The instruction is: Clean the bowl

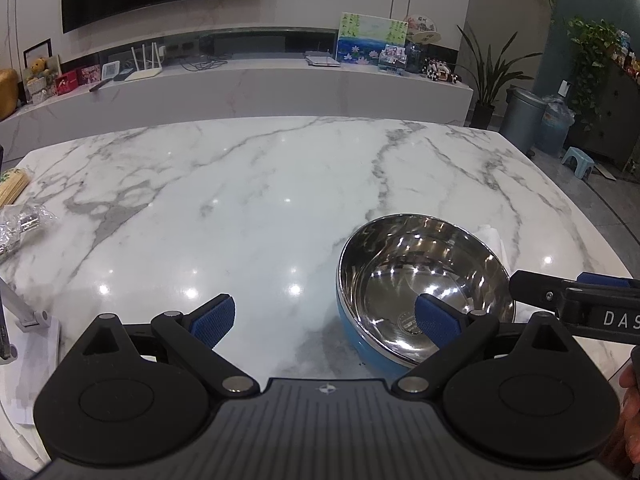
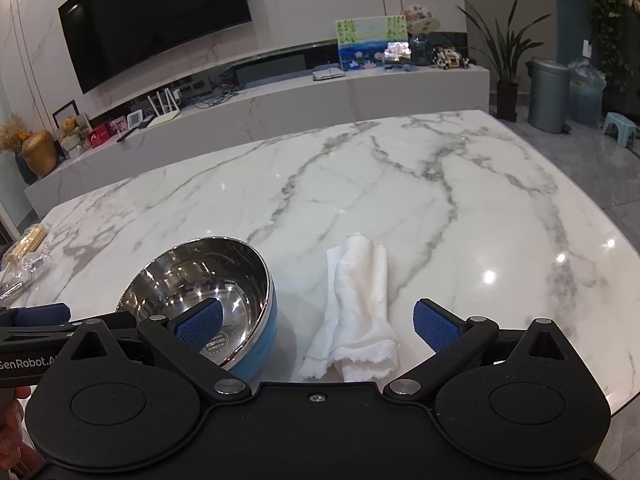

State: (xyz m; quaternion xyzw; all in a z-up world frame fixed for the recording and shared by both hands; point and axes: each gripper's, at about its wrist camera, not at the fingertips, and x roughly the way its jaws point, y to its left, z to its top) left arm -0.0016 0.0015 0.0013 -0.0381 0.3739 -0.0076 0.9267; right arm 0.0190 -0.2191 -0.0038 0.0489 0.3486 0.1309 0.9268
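- Stainless steel inside and blue outside, the bowl (image 2: 208, 304) sits tilted on a white marble table (image 2: 360, 184), its near edge lifted.
- Just right of the bowl lies a folded white cloth (image 2: 356, 312), flat on the marble.
- Jaws spread wide, the left gripper (image 1: 324, 320) holds nothing; its right finger hangs over the bowl's rim.
- Equally wide apart, the right gripper (image 2: 318, 322) frames the cloth, gripping nothing.
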